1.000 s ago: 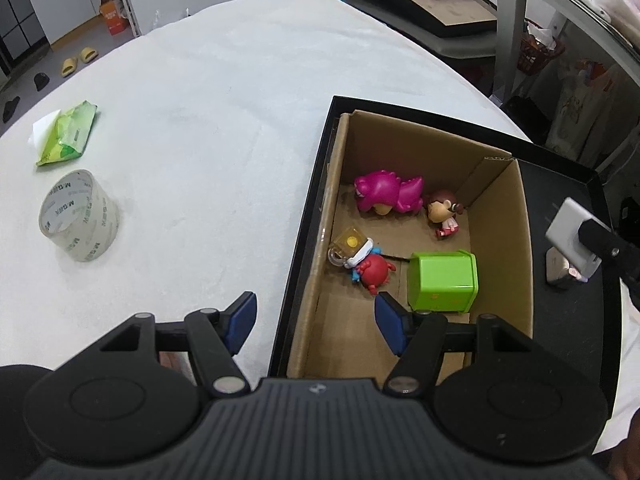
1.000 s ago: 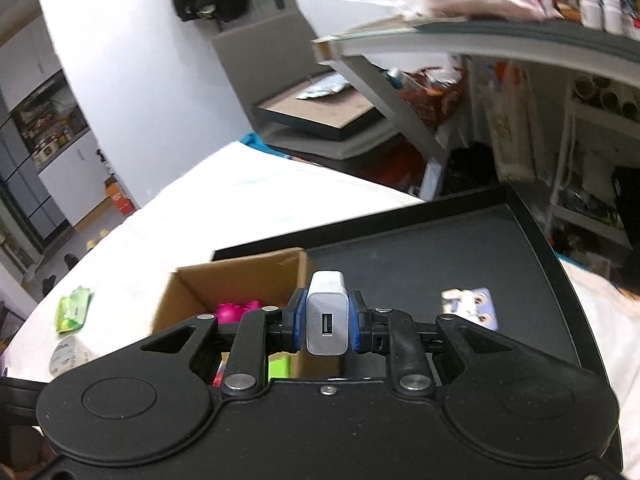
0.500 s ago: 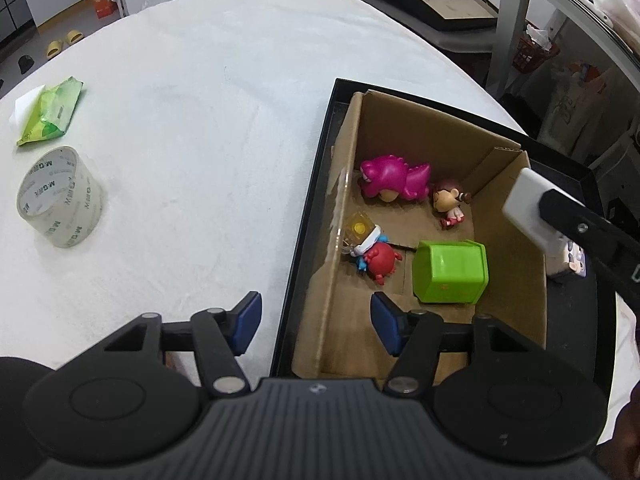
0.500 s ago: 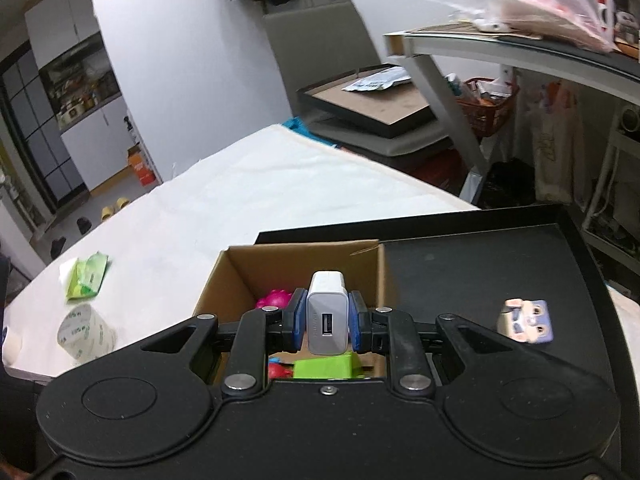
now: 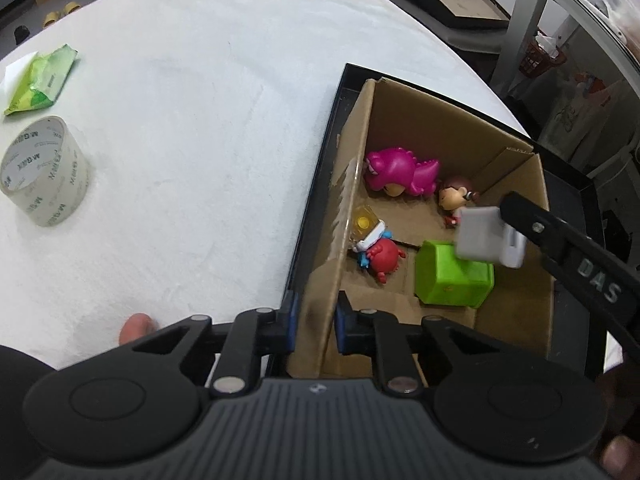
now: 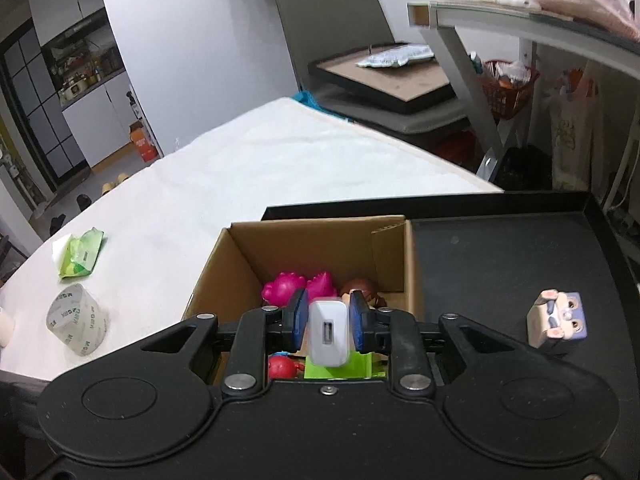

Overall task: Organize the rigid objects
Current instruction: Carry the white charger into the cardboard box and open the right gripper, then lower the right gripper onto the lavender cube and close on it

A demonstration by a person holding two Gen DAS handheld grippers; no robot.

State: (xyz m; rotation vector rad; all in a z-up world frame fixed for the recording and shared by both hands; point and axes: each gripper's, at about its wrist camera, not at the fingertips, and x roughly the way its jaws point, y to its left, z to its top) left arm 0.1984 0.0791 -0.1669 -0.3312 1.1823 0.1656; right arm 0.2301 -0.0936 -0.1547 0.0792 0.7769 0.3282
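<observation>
Charger (image 6: 328, 333): white, smooth plastic block with rounded corners, USB port facing the right wrist camera; long axis near upright, slightly tilted. Position: over the box (image 6: 240, 258), above the green cube (image 5: 454, 278). It sits between the blue pads of the right gripper (image 6: 328, 325), whose jaws look slightly parted around it; whether the pads still touch it cannot be told.

Box: brown corrugated cardboard, open top, standing in a black tray (image 6: 500, 256) at the right of the counter (image 5: 200, 120). Left gripper (image 5: 316, 326): jaws clenched on the box's near left wall.

Box contents: pink glossy dinosaur (image 5: 400, 170) at the far end; brown-haired doll (image 5: 454, 196) beside it; red figure (image 5: 380, 254) with a yellow piece at the left wall; green cube, matte plastic, near right.

Tray, outside the box: small blue-and-cream figure (image 6: 558, 322), upright.

Counter, left: clear tape roll (image 5: 42, 172) on its side; green packet (image 5: 42, 80), crinkled, beyond it. White textured cloth cover.
</observation>
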